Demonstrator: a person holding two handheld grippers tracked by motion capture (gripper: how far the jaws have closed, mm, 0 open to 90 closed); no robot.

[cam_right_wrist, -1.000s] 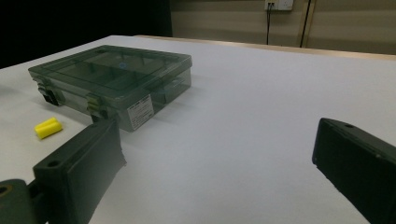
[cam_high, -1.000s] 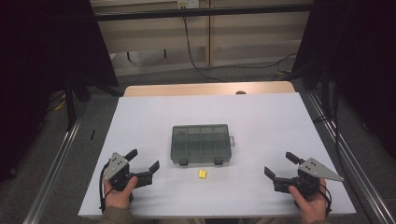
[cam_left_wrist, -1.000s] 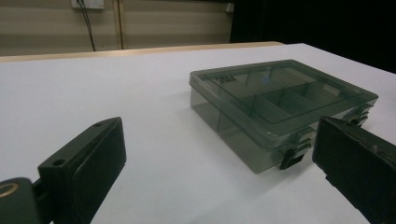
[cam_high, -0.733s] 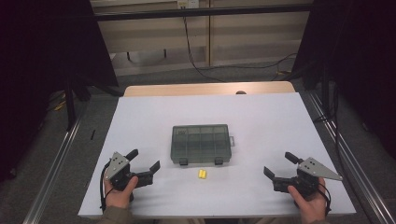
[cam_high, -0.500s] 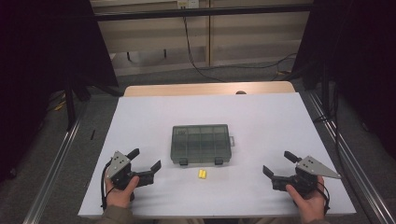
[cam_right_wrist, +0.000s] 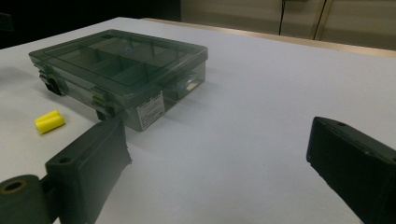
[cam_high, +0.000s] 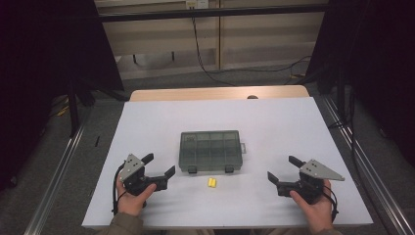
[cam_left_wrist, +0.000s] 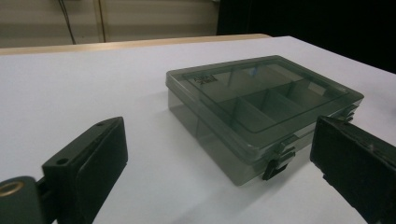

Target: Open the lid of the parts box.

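Note:
A smoky grey compartment box (cam_high: pixel 210 151) with its lid latched down lies in the middle of the white table (cam_high: pixel 274 122); it is also in the left gripper view (cam_left_wrist: pixel 261 107) and the right gripper view (cam_right_wrist: pixel 121 70). Just in front of it lies a small yellow piece (cam_high: pixel 212 182), seen too in the right gripper view (cam_right_wrist: pixel 49 121). My left gripper (cam_high: pixel 158 165) rests open at the front left, jaws wide apart and empty. My right gripper (cam_high: pixel 283 169) rests open at the front right, also empty. Both point toward the box from about a hand's width away.
The table's wooden far edge (cam_high: pixel 220 93) borders dark floor with cables (cam_high: pixel 215 73). Metal rails (cam_high: pixel 54 181) run along both sides of the table. White surface lies open behind and beside the box.
Both grippers stay open; the right hand has shifted very slightly toward the near edge. Box and yellow piece have not moved.

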